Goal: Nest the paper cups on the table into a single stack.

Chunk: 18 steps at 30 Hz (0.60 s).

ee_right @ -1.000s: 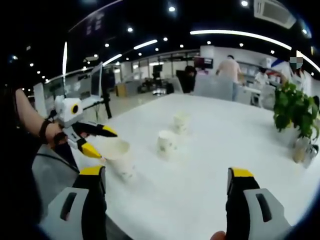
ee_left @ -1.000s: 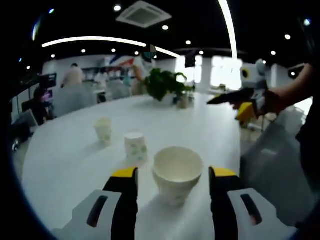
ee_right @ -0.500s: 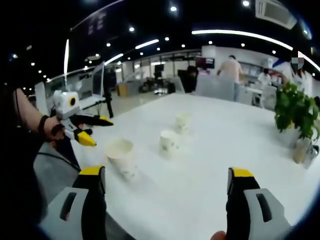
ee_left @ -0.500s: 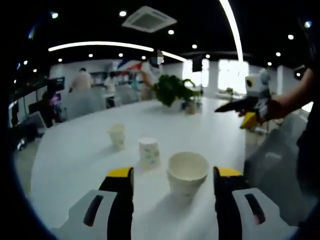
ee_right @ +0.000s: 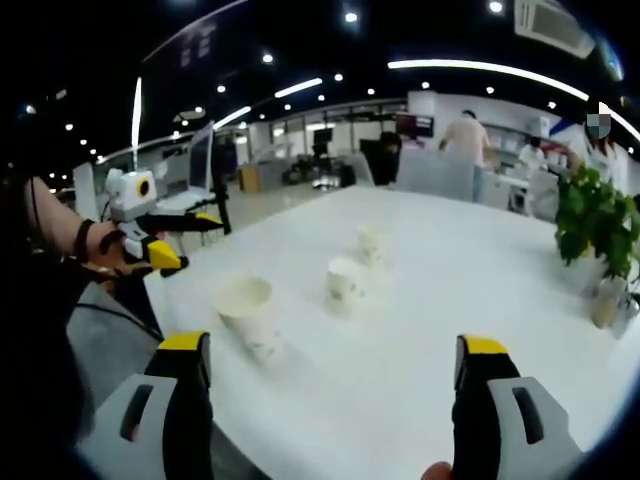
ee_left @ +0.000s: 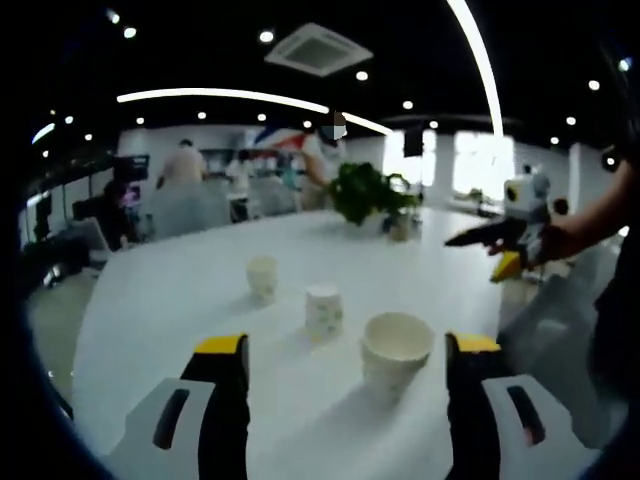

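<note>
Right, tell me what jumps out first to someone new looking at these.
Three paper cups stand apart in a loose row on the round white table: the nearest cup open-mouthed just ahead of the left gripper, a middle cup, and a far cup. A leafy potted plant sits at the table's far edge. Both grippers are open and empty.

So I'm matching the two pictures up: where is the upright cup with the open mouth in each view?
Left gripper view: the upright cup stands low and right of centre, ahead of that view's own right jaw.
Right gripper view: the same cup stands left of centre, above that view's own left jaw.
Shared landmark: the plant on the table's far part.
</note>
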### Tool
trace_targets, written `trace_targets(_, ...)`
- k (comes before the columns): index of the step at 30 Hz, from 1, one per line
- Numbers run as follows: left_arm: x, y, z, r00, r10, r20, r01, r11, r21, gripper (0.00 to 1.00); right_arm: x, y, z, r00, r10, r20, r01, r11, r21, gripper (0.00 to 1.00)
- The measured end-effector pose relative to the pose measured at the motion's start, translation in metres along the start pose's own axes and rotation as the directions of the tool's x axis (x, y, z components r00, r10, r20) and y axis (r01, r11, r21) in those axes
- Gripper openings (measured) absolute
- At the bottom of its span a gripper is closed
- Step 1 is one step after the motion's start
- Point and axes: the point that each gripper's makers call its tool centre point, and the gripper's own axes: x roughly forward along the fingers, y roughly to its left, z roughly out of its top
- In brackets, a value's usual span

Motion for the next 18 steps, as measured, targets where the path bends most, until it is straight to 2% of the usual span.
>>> trace_targets(5, -0.005, 0.001, 0.001, 1.0, 0.007, 0.018, -0.007, 1.0, -0.018, 0.85, 0.0, -0.002, 0.003, 1.0, -0.005, 0.004, 0.005, 1.0, 0.001, 1.0)
trace_targets(9, -0.008, 0.011, -0.002, 0.999, 0.032, 0.021, -0.031, 0.999, -0.034, 0.86, 0.0, -0.004, 0.005, 1.0, -0.009, 0.0, 0.009, 1.0, -0.005, 1.0)
trace_targets(18, -0.011, 0.02, -0.007, 0.998, 0.065, 0.009, -0.064, 0.995, -0.077, 0.98, 0.004, -0.01, 0.014, 1.0, -0.011, 0.001, 0.011, 1.0, -0.019, 1.0)
